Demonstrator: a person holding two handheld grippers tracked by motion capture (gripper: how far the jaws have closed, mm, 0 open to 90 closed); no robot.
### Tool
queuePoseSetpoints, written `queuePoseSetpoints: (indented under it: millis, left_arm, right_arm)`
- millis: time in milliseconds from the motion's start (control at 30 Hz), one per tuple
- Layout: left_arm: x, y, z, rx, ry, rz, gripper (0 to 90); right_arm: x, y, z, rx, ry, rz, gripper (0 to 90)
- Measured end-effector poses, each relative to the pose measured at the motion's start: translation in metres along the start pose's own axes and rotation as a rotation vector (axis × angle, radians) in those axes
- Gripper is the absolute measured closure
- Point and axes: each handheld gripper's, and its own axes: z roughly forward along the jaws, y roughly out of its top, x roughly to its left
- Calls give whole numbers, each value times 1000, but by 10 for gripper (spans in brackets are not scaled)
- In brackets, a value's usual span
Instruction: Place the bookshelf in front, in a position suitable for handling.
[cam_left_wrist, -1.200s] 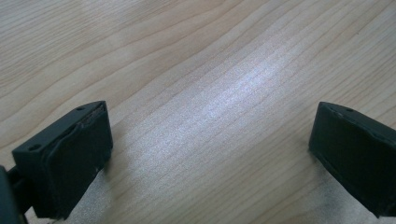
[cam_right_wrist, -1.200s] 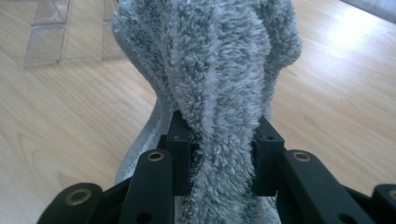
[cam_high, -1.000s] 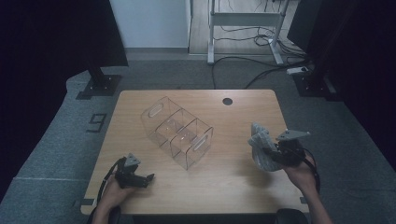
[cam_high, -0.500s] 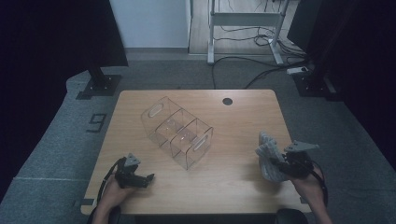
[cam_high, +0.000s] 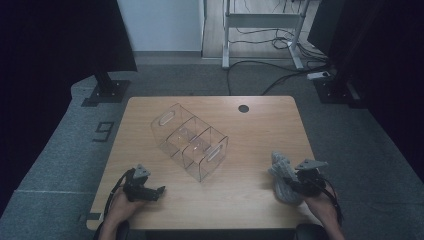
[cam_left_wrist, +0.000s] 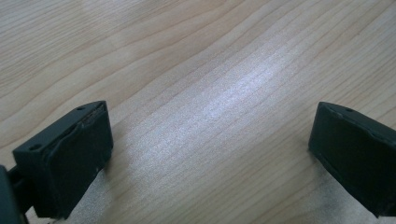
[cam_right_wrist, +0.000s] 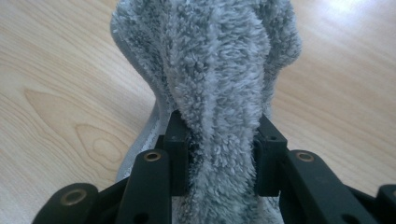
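1. The grey fluffy cloth sits clamped between the jaws of the right tool; the pile bulges out above and to both sides of the pads. In the high view the cloth is at the lower right of the frame, just left of the right tool, and its lower end reaches the worktop.
2. The left tool rests at the lower left of the high view. In its own view its jaws stand wide apart over bare wood, with nothing between them.
3. A clear plastic organiser stands left of the frame's centre, set at a slant, with a cut-out handle at each end. Its compartments look empty.
4. The cloth lies close to the worktop's right and near edges. It is well apart from the organiser, with a broad stretch of bare wood between them.
5. A small dark round hole lies near the far edge, in the upper middle of the frame.
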Motion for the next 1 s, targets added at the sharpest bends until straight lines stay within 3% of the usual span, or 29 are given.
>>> queuePoseSetpoints:
  millis: [267,333,367,400,433,600,633,733,767,900,933,1000]
  left_arm:
    - [0,0,0,2,0,2,0]
    - [0,0,0,2,0,2,0]
    - [0,0,0,2,0,3,0]
    - [0,0,0,2,0,3,0]
    - [0,0,0,2,0,3,0]
    - [0,0,0,2,1,2,0]
    - [0,0,0,2,1,3,0]
    - [0,0,0,1,0,2,0]
    - [0,0,0,1,0,2,0]
    - [0,0,0,2,0,3,0]
    - [0,0,0,2,-1,3,0]
    - [0,0,0,3,-1,3,0]
  right_arm:
    - [3,-4,12,40,7,-5,577]
    - [3,-4,12,41,4,2,529]
    - [4,-4,13,42,-5,4,462]
    - [4,-4,13,42,-5,4,462]
    - [5,-4,13,37,-3,5,394]
    - [5,-4,11,18,1,-2,302]
    - [6,-4,10,3,-2,-2,249]
    - [6,-3,7,-13,-7,-5,199]
    - [8,-1,5,-23,-13,-5,137]
    - [10,4,1,-40,-5,-4,127]
    - [13,9,-3,-54,8,-5,77]
    - [14,12,-4,-61,13,-5,59]
